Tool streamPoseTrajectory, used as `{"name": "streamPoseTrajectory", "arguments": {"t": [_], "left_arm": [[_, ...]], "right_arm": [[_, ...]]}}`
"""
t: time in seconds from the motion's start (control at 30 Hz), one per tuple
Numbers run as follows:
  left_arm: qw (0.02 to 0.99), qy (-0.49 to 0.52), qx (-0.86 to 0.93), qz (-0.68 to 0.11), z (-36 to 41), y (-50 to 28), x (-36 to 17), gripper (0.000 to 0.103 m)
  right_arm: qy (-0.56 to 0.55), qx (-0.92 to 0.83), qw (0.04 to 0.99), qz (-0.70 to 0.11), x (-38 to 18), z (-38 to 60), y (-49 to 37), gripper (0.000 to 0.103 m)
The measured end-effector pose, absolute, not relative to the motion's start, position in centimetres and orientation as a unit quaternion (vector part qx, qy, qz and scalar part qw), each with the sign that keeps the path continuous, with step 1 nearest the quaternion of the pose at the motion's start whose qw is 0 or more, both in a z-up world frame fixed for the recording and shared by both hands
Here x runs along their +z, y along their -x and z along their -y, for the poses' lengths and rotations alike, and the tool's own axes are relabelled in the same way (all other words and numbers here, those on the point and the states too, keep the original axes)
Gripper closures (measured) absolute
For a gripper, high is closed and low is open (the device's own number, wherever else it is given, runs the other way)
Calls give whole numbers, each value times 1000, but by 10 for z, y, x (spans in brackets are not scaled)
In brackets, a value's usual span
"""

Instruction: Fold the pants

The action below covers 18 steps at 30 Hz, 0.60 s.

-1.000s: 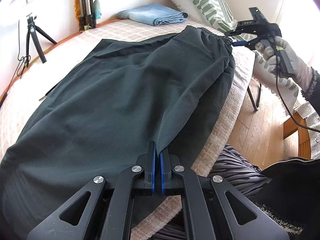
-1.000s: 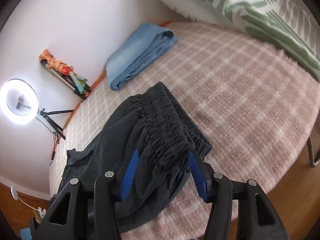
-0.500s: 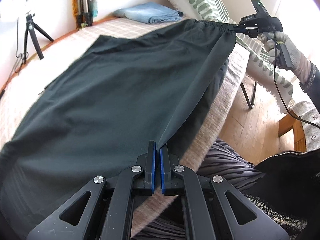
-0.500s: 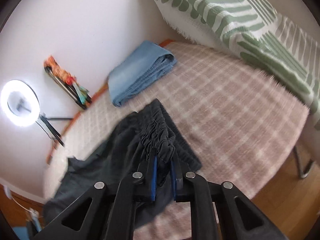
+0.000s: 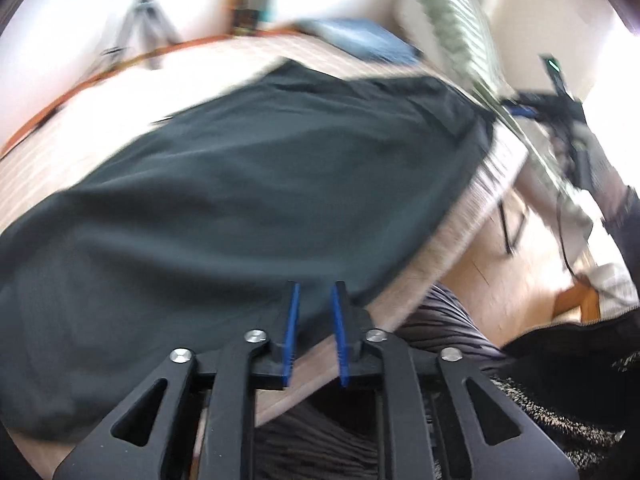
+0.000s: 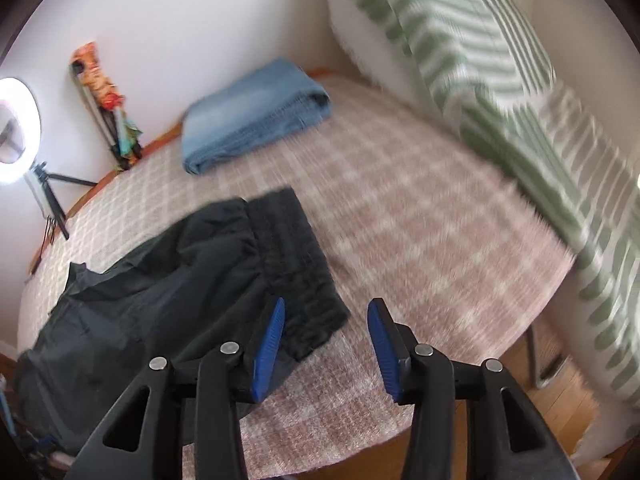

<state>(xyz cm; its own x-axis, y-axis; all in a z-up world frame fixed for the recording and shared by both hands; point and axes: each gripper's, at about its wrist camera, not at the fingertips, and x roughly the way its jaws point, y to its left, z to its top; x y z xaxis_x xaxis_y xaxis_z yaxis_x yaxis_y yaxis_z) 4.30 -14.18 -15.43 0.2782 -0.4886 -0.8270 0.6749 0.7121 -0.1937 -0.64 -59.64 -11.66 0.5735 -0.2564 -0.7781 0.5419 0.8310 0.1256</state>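
Observation:
Dark pants (image 5: 240, 184) lie spread flat on the checked bed cover (image 5: 472, 216), their near edge close to the bed's side. In the right wrist view the pants (image 6: 160, 304) lie at lower left, with the gathered waistband (image 6: 296, 256) toward the bed's middle. My left gripper (image 5: 314, 300) is open, its blue pads just above the pants' near edge, holding nothing. My right gripper (image 6: 326, 320) is open and empty, just right of the waistband; it also shows in the left wrist view (image 5: 532, 108), held by a gloved hand.
Folded blue jeans (image 6: 256, 112) lie at the far side of the bed by the wall. A green-striped pillow (image 6: 500, 92) stands on the right. A ring light on a tripod (image 6: 16, 128) stands at the left. Wooden floor (image 5: 512, 264) lies beside the bed.
Both grippers have opened and let go of the pants. The pants, held stretched and lifted before, now lie flat on the bed. Both views are blurred by motion.

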Motion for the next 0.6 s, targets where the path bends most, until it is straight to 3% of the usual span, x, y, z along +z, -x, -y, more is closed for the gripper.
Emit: {"name": "streamPoseTrajectory", "arguments": {"t": [0.1, 0.2, 0.6], "left_arm": [[824, -40, -306, -476, 91, -50, -146, 78], [847, 5, -238, -475, 41, -54, -143, 64], [866, 232, 56, -439, -175, -62, -166, 55]], "right_arm": [[-142, -216, 886, -386, -100, 574, 2, 50], [-113, -194, 897, -380, -90, 551, -11, 50], [-33, -36, 917, -396, -91, 466, -79, 47]]}}
